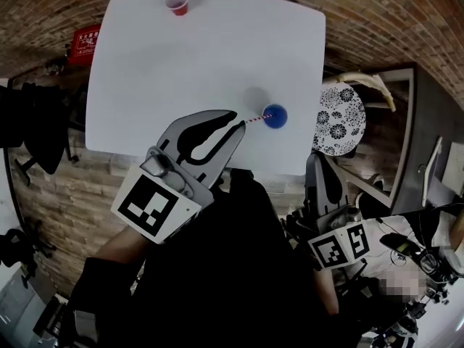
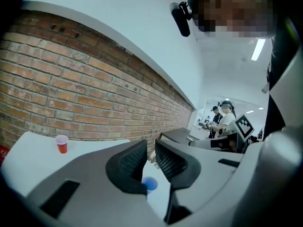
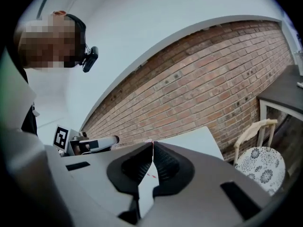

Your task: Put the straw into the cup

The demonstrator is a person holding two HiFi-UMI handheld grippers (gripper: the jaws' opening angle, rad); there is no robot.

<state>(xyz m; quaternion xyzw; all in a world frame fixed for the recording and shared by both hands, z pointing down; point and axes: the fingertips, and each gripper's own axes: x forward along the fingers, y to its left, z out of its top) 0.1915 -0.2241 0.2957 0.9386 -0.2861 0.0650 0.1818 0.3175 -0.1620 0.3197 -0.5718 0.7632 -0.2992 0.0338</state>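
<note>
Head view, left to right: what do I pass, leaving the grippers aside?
In order: red box → red cup → straw → blue cup → patterned chair seat. The straw sticks out of the blue cup towards the left.

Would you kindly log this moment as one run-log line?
straw leaning in blue cup | left gripper open beside straw | right gripper shut, empty, off table

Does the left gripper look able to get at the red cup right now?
Probably, with a long reach: the left gripper has its jaws apart, and only bare white table lies between it and the red cup; the blue cup sits off to the side.
</note>
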